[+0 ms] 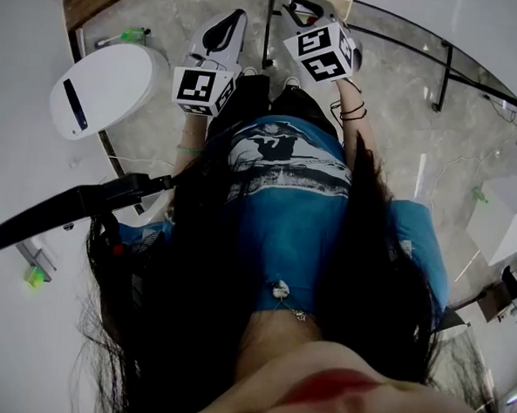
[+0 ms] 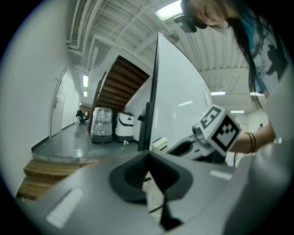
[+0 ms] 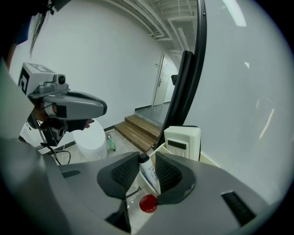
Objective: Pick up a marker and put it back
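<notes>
Right gripper (image 3: pixel 147 160) — pads pinching the white marker (image 3: pixel 148 173) just below its black cap, at the whiteboard ledge (image 3: pixel 146 186). Left gripper (image 2: pixel 148 158) — clenched on nothing. Likely hazard: with so endward a hold, the marker may pivot, slip out, or strike the ledge.

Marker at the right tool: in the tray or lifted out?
In the tray, apparently: the marker lies along it beside a red disc, between the parted jaws of the right tool. Whether they press it: cannot tell.
</notes>
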Action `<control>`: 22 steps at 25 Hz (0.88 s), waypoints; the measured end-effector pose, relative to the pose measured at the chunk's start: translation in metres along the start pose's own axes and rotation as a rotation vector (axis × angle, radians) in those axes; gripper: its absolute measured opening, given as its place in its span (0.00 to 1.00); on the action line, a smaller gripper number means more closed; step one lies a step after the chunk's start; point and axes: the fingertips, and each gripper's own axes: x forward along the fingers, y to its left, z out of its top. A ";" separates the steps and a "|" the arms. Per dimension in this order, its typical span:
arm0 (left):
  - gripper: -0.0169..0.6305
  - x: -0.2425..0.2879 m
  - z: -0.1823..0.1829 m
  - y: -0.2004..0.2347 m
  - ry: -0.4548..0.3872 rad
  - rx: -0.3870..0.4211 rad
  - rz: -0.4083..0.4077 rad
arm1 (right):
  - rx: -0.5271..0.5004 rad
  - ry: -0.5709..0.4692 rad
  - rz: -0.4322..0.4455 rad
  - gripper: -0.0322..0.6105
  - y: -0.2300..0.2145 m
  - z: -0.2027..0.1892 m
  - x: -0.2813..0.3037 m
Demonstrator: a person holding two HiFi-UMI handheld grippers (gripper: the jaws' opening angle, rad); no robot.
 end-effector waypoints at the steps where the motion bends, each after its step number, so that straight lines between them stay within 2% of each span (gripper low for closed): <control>1: 0.03 0.001 0.000 -0.002 -0.002 -0.002 -0.006 | 0.009 -0.005 -0.009 0.22 -0.002 0.000 -0.004; 4: 0.03 0.004 0.002 -0.008 -0.004 -0.006 -0.027 | 0.042 -0.051 -0.046 0.21 -0.011 0.004 -0.019; 10: 0.03 0.009 0.000 -0.017 0.005 -0.015 -0.059 | 0.175 -0.193 -0.116 0.19 -0.034 0.017 -0.056; 16: 0.02 0.014 -0.003 -0.021 0.011 -0.140 -0.094 | 0.293 -0.333 -0.147 0.19 -0.048 0.030 -0.095; 19: 0.02 0.015 -0.005 -0.028 0.032 -0.096 -0.115 | 0.344 -0.397 -0.161 0.18 -0.054 0.036 -0.116; 22: 0.11 0.018 -0.003 -0.036 0.045 -0.037 -0.134 | 0.393 -0.454 -0.162 0.18 -0.062 0.041 -0.132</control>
